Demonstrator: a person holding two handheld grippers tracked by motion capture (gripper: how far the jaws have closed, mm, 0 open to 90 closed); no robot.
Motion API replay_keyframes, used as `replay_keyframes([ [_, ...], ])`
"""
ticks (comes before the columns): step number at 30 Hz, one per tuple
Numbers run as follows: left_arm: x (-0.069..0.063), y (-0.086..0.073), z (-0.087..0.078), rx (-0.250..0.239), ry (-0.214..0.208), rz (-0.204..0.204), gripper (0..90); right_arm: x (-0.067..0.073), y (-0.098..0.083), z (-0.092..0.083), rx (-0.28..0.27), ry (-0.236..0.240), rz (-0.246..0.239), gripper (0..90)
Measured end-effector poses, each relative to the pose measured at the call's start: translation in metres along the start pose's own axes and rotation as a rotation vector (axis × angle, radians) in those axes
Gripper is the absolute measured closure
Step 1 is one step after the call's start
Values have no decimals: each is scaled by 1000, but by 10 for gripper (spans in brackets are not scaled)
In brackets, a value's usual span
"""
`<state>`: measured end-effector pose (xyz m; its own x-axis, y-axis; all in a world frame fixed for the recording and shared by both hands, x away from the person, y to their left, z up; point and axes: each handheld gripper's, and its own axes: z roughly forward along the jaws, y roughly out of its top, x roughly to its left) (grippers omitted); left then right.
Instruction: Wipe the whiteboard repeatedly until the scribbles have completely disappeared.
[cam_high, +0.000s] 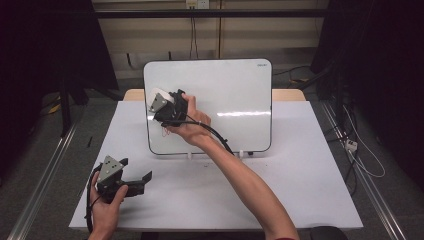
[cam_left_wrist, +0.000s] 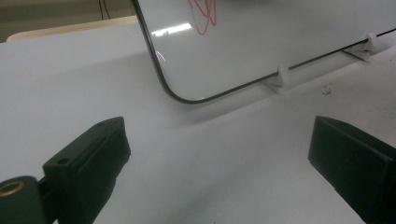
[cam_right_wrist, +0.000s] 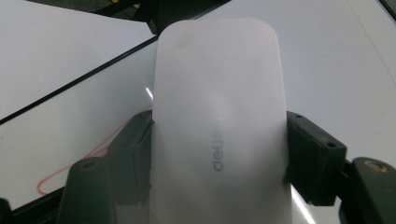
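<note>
High view: right tongs (cam_high: 159, 102) clamp white plastic eraser (cam_high: 156, 96) against upright white whiteboard (cam_high: 235, 100), upper-left corner.
Left view: left tongs (cam_left_wrist: 217, 154) wide, empty, idle over white table (cam_left_wrist: 56, 84); red scribble (cam_left_wrist: 203, 16) remains.
Right view: eraser gripped mid-body. Risk: hard push tips board off clip feet.

The white table (cam_high: 280, 185) takes up the middle of the high view. At its twelve o'clock, a pale wall (cam_high: 160, 35) has cables (cam_high: 192, 37) hanging down it. At three o'clock, more cables (cam_high: 357, 150) trail over the grey floor (cam_high: 385, 165); at nine o'clock, a metal rail (cam_high: 47, 180) runs.
</note>
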<state>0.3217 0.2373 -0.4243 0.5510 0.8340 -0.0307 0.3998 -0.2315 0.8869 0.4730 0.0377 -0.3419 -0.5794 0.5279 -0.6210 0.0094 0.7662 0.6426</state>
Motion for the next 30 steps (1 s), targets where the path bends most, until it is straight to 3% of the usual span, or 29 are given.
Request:
replay_keyframes([
  [4,1,0,1,5,1,3,48,3,0,-1,1,5,-6,314],
  [10,0,0,1,9,-2,10,48,20,-2,-1,6,23,-56,314],
  [22,0,-1,2,6,-1,1,48,15,-2,-3,11,28,-43,314],
  [24,0,-1,2,3,2,-3,48,14,-2,-3,4,23,-18,315],
  [30,0,-1,1,5,-1,1,48,7,-2,-4,4,20,-4,315],
])
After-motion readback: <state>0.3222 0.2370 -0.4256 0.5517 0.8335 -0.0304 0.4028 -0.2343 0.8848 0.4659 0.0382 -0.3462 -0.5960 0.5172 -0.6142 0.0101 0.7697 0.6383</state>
